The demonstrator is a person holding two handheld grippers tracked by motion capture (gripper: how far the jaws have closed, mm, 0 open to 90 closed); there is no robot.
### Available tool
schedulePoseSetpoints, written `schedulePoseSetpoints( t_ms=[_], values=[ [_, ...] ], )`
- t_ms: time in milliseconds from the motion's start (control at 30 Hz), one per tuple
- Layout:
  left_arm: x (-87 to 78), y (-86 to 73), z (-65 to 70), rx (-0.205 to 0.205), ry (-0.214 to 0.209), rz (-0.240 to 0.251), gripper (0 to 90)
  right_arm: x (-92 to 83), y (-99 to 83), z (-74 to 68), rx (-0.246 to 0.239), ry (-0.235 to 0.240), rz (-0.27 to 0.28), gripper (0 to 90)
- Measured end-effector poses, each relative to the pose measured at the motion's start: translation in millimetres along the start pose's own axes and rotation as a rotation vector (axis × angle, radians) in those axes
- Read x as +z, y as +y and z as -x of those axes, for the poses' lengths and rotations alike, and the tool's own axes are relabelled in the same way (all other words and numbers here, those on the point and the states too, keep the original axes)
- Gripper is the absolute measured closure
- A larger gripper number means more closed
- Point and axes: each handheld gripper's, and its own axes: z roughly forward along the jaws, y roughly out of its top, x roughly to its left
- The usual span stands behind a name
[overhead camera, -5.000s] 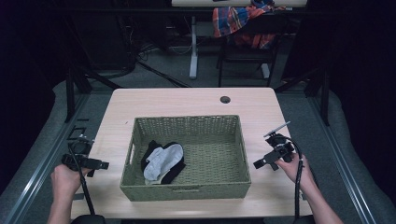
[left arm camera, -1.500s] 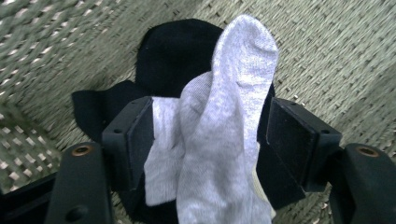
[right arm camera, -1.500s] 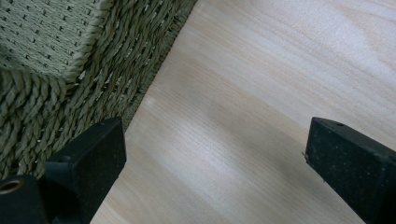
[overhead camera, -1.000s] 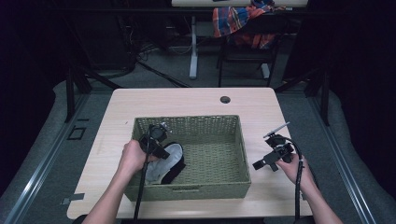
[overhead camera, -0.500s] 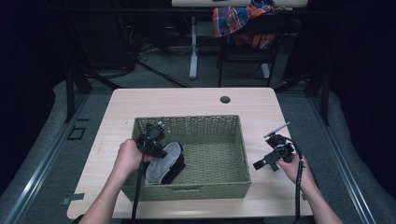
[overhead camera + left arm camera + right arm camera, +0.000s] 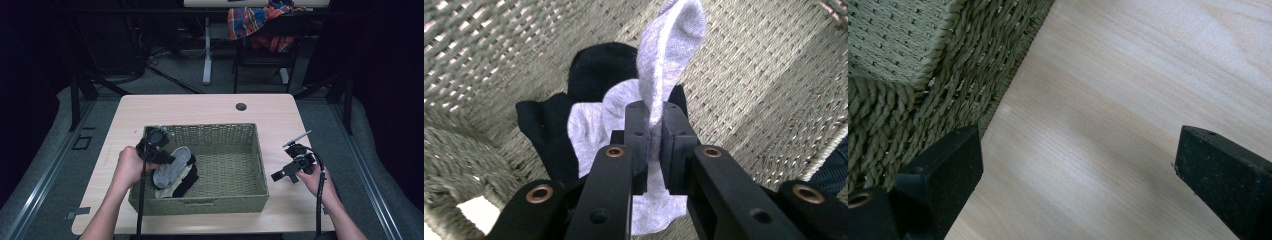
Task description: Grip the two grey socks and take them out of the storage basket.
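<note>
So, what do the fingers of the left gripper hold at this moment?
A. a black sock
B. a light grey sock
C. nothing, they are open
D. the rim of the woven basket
B: in the left gripper view the left gripper has its fingers closed on a fold of the light grey sock, which rises above the black socks in the woven basket.

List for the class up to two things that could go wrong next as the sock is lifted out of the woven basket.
1. The left hand-held gripper pinches only a thin fold of the light grey sock, so the sock might slip free when lifted.
2. That sock lies on the black fabric pieces in the green woven basket; they could snag and get dragged along. The right hand-held gripper sits open over the table, not steadying the basket.
</note>
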Motion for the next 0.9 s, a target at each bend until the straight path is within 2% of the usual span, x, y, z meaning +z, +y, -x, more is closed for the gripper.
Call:
schedulePoseSetpoints(
  t_ms=[33,67,100,133,167,233,400,467,533,567,600,667,733,800,833,900],
  values=[
    [-1.1,0.7,-0.4,-0.001,-0.002,0.005,84.4,0.3,0.0,0.7,0.003,0.0,-0.002,5.0],
    [-1.8,1.1,-0.5,-0.005,0.002,0.012,84.7,3.9,-1.8,-0.8,0.043,0.005,0.045,5.0],
    [-2.9,1.8,-0.9,-0.004,-0.004,0.01,84.9,3.1,-1.1,0.3,0.032,0.003,0.03,5.0],
    [-3.7,2.1,-0.5,-0.004,0.0,0.014,85.0,0.7,0.4,1.9,0.002,-0.003,-0.008,5.0],
    [-4.3,2.2,0.3,-0.005,0.005,0.017,85.1,0.3,0.6,1.7,-0.003,-0.001,-0.014,5.0],
    [-5.1,2.4,1.5,0.0,0.007,0.017,85.2,1.7,-0.1,0.5,0.01,0.001,0.006,5.0],
    [-6.8,3.8,2.4,0.003,0.009,0.019,85.4,-0.2,0.2,0.2,0.001,0.007,0.0,5.0],
    [-9.3,5.1,1.8,0.002,0.011,0.025,85.6,1.7,-1.2,-0.2,0.029,-0.002,0.027,5.0],
    [-11.8,5.4,1.7,0.001,0.014,0.031,85.7,1.9,-1.1,-0.5,0.024,0.001,0.024,5.0],
    [-12.7,5.7,2.0,0.001,0.014,0.032,85.7,-0.1,0.0,0.0,0.002,0.005,0.002,5.0],
    [-14.5,6.2,2.9,0.0,0.015,0.041,85.8,1.1,-0.8,-2.0,0.024,0.002,0.027,5.0],
    [-19.3,8.6,6.1,0.016,0.02,0.047,85.8,-0.8,0.1,-1.3,0.005,0.003,0.009,5.0],
    [-22.1,11.3,7.8,0.025,0.019,0.05,85.8,0.8,-0.5,-2.5,0.021,0.0,0.029,5.0],
    [-24.0,14.9,9.1,0.032,0.024,0.048,85.8,-1.7,0.3,-0.5,0.0,0.002,-0.001,4.9],
    [-24.8,16.8,9.5,0.035,0.024,0.046,85.8,0.2,-1.1,-1.8,0.028,-0.001,0.031,4.9],
    [-25.5,20.8,10.1,0.041,0.026,0.044,85.8,0.3,-1.0,-1.2,0.03,-0.003,0.034,4.9]
  ],
)
